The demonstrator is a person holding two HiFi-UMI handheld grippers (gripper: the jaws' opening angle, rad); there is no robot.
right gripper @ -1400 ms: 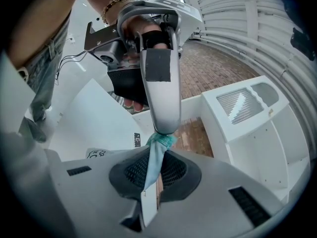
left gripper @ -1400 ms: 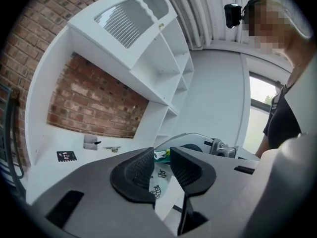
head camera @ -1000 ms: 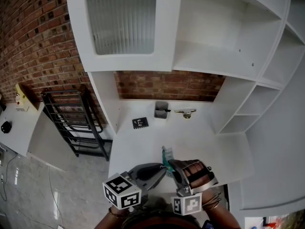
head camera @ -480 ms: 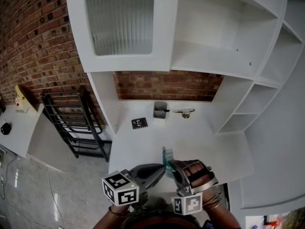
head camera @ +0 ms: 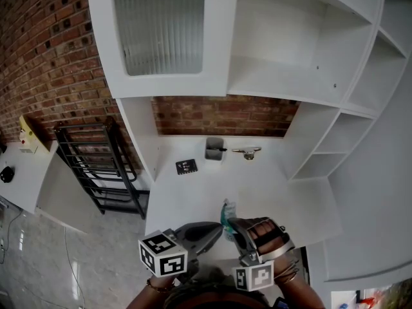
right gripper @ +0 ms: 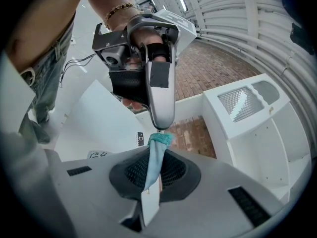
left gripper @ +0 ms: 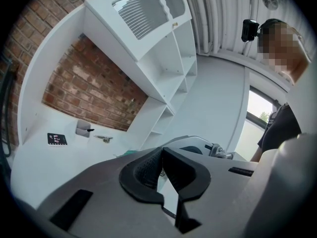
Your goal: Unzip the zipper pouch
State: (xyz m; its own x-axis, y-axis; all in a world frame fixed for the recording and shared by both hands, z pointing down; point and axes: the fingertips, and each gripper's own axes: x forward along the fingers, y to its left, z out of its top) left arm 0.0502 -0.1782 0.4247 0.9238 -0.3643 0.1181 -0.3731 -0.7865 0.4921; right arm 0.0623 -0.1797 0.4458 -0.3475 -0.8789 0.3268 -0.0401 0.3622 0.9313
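Zipper pouch (right gripper: 152, 167), a strip of teal fabric, is held over the near edge of the white desk (head camera: 193, 195), caught between both tools. Across the last second almost nothing about it has shifted in the head view. The pouch and the two grippers sit where they did, and the only drift is a slight change in the camera's own aim. The right gripper (right gripper: 155, 156) is clenched on the pouch's body, the fabric running up between its pads. The left gripper (left gripper: 161, 153) meets the pouch's top end from the opposite side, with its jaws pressed together there. In its own view only a thin sliver shows in the slit, and whether that is the zipper pull is too small to tell. No opened stretch of zipper shows anywhere. Judged from this, the two-handed grip is set but the unzipping stroke has not begun. The next move likely calls for drawing the left gripper along the zipper line while the right one anchors the fabric.
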